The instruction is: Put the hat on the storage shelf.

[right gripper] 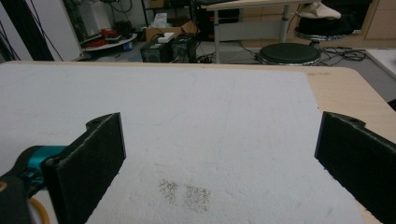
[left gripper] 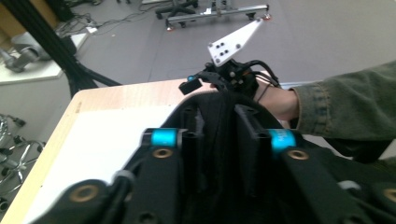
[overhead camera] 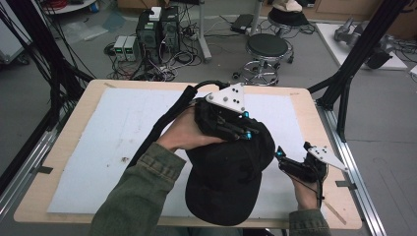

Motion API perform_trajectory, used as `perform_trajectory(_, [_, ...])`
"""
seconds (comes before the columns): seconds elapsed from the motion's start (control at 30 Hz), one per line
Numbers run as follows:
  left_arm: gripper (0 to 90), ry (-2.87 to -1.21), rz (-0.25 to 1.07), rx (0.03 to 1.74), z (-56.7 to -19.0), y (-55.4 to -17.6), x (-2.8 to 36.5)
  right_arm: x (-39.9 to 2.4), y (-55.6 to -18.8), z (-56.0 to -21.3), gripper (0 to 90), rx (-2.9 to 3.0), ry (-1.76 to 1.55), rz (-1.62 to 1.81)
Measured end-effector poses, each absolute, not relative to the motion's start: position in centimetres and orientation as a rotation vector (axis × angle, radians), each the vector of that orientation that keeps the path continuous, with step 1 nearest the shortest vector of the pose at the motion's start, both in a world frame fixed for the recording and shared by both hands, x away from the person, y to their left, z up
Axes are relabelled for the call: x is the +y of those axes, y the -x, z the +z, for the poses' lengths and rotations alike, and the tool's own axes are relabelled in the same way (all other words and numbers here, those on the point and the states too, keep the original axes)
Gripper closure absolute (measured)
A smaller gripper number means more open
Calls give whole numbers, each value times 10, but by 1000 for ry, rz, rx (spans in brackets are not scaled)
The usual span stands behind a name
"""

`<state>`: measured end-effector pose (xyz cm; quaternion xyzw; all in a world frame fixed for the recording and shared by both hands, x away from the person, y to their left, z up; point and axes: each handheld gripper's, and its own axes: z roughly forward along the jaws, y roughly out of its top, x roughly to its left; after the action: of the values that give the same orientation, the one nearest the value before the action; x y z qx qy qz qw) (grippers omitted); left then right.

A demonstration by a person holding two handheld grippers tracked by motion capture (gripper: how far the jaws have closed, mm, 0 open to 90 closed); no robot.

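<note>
At the six o'clock edge of the table (overhead camera: 64, 162), a black cap (overhead camera: 227, 183) lies on the white foam sheet (overhead camera: 123, 132), its brim toward the person and its crown rising toward twelve o'clock. It sits a little right of the table's middle, within easy reach of both arms, which suits work that needs two hands.

At about four o'clock from the cap, the right hand-held gripper (overhead camera: 281, 158) waits low beside the cap's edge, with no contact I can make out. In the right gripper view its jaws stand wide apart with only bare foam and a grey smudge (right gripper: 184, 192) between them, so it holds nothing. It looks parked, ready to take the cap's side once the other hand has done its part.

Farther up, at the cap's twelve o'clock end, the left hand-held gripper (overhead camera: 242, 127) lies on the crown, pointing toward four o'clock. In the left gripper view its jaws are parted a little, with a ridge of black fabric (left gripper: 219, 135) standing between them. Whether the pads press that fabric I cannot tell; the gap reads as loose, so I judge it a slack or just-freed pinch rather than a firm hold. The grip on the crown probably serves to lift or shape it.

Beyond the table, at twelve o'clock, a round stool (overhead camera: 267, 46) and a tangle of cables (overhead camera: 162, 64) sit on the floor.
</note>
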<state>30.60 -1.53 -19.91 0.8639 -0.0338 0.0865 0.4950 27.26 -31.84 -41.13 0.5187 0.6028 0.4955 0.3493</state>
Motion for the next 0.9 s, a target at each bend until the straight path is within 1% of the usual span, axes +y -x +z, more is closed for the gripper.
perform_trajectory(0.07, [682, -2075, 209, -67, -200, -307, -13, -318, -273, -411, 6, 1561, -1345, 1286])
perform_trajectory(0.1, [646, -2064, 204, -60, -201, -309, -12, -319, -272, -411, 6, 1561, -1341, 1285])
perform_trajectory(0.13, [646, -2061, 198, -52, -201, -310, -10, -319, -272, -411, 6, 1561, -1341, 1285])
perform_trajectory(0.17, [612, -2055, 199, -44, -202, -311, -9, -319, -272, -411, 6, 1560, -1345, 1287])
perform_trajectory(0.33, [514, -2018, 197, -13, -203, -312, 1, -320, -272, -412, 7, 1557, -1353, 1285])
perform_trajectory(0.6, [486, -1968, 193, 18, -205, -310, 19, -319, -271, -411, 6, 1553, -1356, 1295])
perform_trajectory(0.67, [466, -1946, 210, 44, -205, -310, 28, -318, -270, -411, 6, 1554, -1362, 1296])
perform_trajectory(0.83, [376, -1915, 256, 106, -206, -308, 53, -317, -269, -411, 6, 1562, -1357, 1287])
perform_trajectory(0.9, [358, -1897, 277, 136, -208, -307, 64, -317, -269, -411, 6, 1558, -1361, 1285])
